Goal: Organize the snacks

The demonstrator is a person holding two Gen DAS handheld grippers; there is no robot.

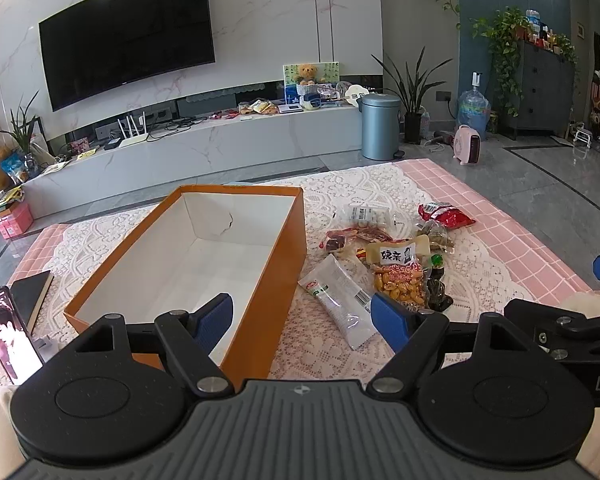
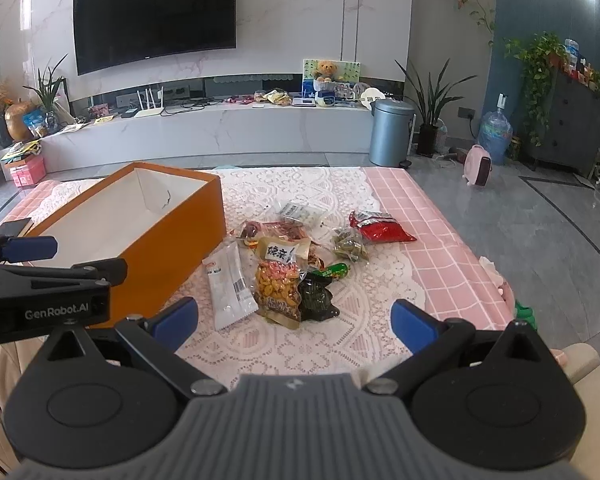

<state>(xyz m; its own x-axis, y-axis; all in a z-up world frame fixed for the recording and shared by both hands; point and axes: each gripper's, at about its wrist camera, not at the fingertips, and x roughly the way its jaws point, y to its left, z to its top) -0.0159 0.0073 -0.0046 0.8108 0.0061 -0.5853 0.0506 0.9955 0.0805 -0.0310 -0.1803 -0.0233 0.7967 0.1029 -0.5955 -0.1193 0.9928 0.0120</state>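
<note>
Phone (image 1: 8, 336) partly behind left claw (image 1: 302, 320).

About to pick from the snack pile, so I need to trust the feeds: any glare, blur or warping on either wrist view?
Left wrist: sharp, daylit; fisheye bends the TV and box edges; mild floor sheen. Right wrist: snacks crisp, soft shadows; ceiling light flare top right; corners vignetted.

Box (image 1: 284, 264) left on the cloth (image 1: 480, 264) — snack packets (image 1: 396, 276) heaped just right of it
</note>
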